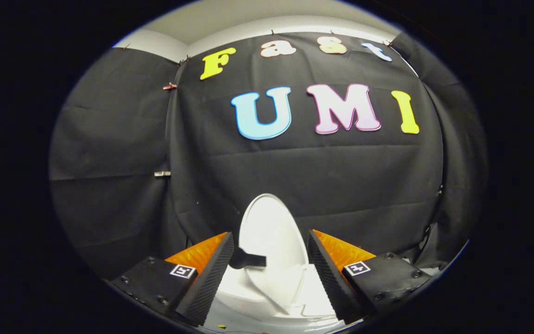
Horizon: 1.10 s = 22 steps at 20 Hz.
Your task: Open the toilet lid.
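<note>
- Booth wall (109,153): black cloth panels hang behind the whole scene, with a pale strip of room wall and ceiling above their top edge. A small clip (170,86) sits on the seam between two panels, and a short metal fitting (162,174) sits lower on the same seam.
- Toilet (248,292): white body, low in the scene, lying between and below the two fingers. Its rim and tank area show as white surfaces between the finger pads.
- Toilet lid (271,232): white oval, raised and standing near upright, its rounded top edge rising above the finger tips against the black cloth. It sits between the fingers and just beyond them.
- Gripper (269,260): the fingers are spread wide apart, released, with nothing pressed between them. Each finger has an orange wedge body, a black ribbed pad on the inner face and a black base block carrying a small square marker.
- Dark tab (247,259): a small black piece projects from beside the left finger pad (211,278) across the lower face of the lid. Whether it belongs to the lid or to the gripper cannot be told.
- Right finger pad (327,278): stands beside the lid's right edge; contact cannot be told.
</note>
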{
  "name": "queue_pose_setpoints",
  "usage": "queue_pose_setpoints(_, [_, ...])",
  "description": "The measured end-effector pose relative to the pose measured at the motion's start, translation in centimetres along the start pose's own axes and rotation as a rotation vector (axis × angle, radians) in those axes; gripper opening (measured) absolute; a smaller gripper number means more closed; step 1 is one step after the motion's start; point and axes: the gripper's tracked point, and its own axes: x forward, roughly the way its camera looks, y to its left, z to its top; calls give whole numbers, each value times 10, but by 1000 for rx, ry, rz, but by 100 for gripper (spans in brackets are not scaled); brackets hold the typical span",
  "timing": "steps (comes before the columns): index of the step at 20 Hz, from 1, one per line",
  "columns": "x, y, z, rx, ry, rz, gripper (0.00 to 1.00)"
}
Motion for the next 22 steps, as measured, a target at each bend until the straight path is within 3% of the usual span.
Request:
queue_pose_setpoints(6, [-5,-120,3,-75,-46,-80,100])
queue_pose_setpoints(15, [6,-296,-43,-113,11,-222,100])
queue_pose_setpoints(22, [5,-363,-59,-88,-9,-240,100])
